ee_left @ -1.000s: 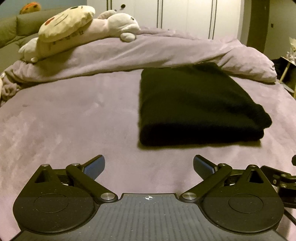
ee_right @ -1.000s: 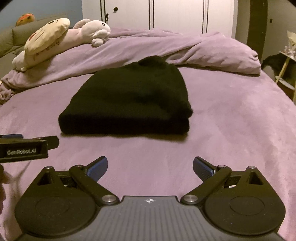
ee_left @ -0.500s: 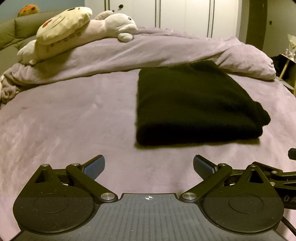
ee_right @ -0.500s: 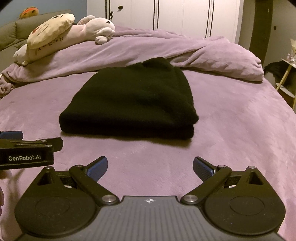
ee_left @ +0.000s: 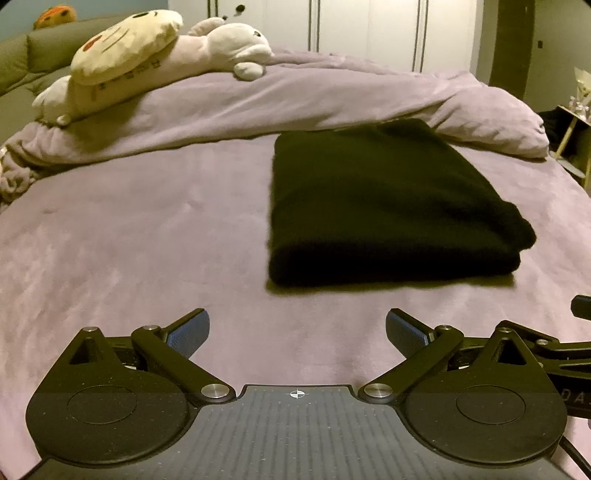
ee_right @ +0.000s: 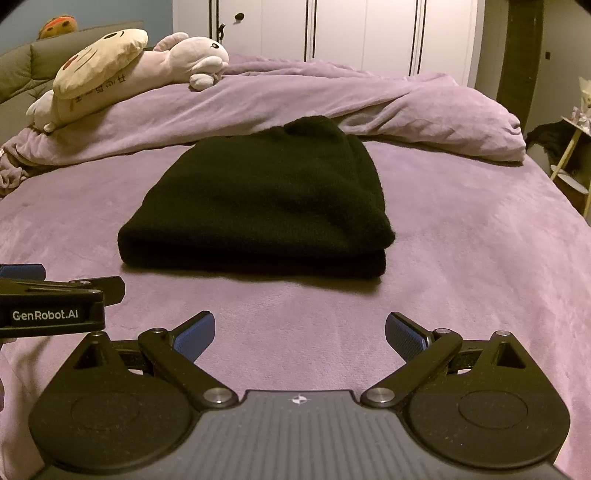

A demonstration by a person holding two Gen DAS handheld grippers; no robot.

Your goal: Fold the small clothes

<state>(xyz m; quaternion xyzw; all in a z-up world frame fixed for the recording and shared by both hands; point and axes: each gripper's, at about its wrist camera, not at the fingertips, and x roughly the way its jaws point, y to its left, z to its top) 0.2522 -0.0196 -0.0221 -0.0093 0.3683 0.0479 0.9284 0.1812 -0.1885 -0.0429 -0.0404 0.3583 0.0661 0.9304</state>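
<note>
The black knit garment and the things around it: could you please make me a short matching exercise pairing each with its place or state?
Things:
1. black knit garment
2. plush toy
3. left gripper
4. wardrobe doors

Places or states:
A. open, holding nothing
B. behind the bed, shut
C. folded flat on the purple bed cover
D. lying on the bunched duvet

Pairs: 1-C, 2-D, 3-A, 4-B

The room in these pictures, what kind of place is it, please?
Most likely a bedroom in a home. A bed with a purple cover fills the view, a plush toy lies on the bunched duvet, and white wardrobe doors stand behind. A folded black garment lies on the bed.
</note>
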